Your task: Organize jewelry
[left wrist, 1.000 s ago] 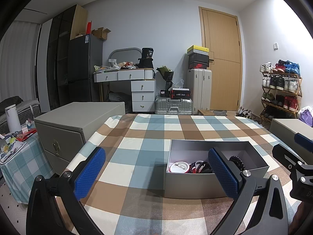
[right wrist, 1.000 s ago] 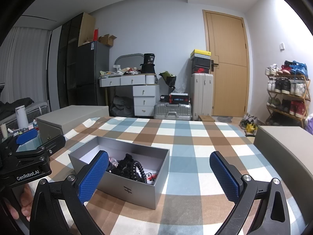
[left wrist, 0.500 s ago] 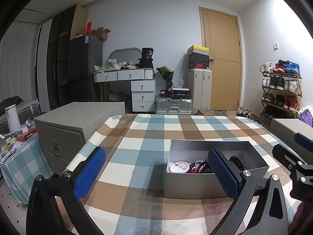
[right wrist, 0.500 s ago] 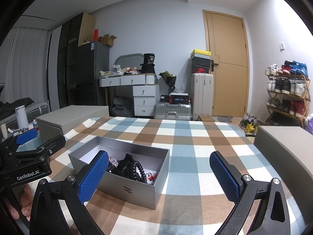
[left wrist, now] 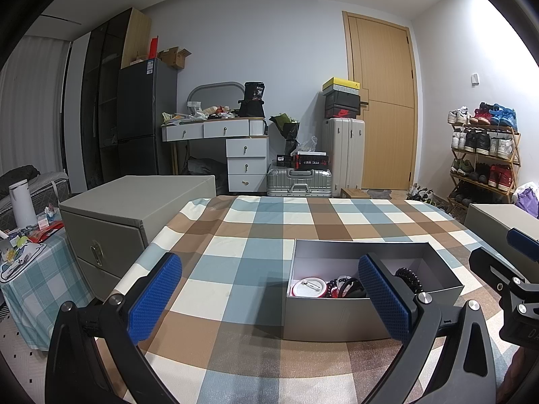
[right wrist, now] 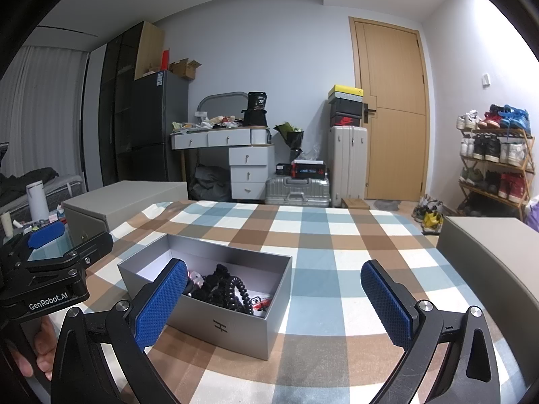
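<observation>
— Jaws first: we hold the left gripper [left wrist: 269, 298] spread wide with nothing between its blue pads, and the right gripper [right wrist: 274, 298] just the same, wide apart and empty.

— Where do we have them?

— Both hover low over the checked tablecloth [left wrist: 235, 235], the left one near the box's left end, the right one angled at its corner. Neither touches anything that we can see.

— And the jewelry?

— We see it all inside the open grey box [right wrist: 232, 323]: a black beaded string [right wrist: 232, 291] heaped with other dark pieces, something pink beside it, and from the left view a round red-and-white piece [left wrist: 309, 288] at the box's left end. We find no loose piece on the cloth.

— So is the sorting finished?

— We cannot settle that. A box holding everything fits a gathering already complete; the tangled heap fits pieces that are yet to be lifted out and laid in order. We see no tray or divider on the table, so we judge only that every piece sits in the box, mixed together.
</observation>
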Available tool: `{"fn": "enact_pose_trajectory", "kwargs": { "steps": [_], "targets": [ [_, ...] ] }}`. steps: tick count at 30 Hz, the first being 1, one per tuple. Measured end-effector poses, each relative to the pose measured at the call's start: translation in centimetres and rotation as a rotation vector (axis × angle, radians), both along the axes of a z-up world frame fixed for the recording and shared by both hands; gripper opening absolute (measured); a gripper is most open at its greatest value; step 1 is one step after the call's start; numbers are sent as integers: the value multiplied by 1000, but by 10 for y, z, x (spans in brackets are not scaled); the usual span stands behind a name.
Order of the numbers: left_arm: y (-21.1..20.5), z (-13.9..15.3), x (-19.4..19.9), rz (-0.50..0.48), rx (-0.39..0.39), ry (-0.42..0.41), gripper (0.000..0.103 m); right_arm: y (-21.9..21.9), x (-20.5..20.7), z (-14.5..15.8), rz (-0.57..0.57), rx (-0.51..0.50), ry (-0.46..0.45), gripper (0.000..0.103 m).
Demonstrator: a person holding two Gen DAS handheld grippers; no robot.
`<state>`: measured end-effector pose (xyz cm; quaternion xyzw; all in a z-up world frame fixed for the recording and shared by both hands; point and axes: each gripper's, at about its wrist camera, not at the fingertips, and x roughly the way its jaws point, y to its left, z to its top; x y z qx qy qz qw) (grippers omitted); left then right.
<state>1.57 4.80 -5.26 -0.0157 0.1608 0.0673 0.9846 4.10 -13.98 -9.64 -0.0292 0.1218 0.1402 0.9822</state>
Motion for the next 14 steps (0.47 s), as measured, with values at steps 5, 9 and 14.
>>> {"fn": "enact_pose_trajectory", "kwargs": {
  "steps": [5, 9, 14],
  "targets": [
    [0, 0, 0, 0, 0, 0, 102, 0, 0, 0, 0, 0, 0, 103],
    [0, 0, 0, 0, 0, 0, 102, 0, 0, 0, 0, 0, 0, 103],
    [0, 0, 0, 0, -1, -1, 102, -1, 0, 0, 0, 0, 0, 103]
  ]
}}
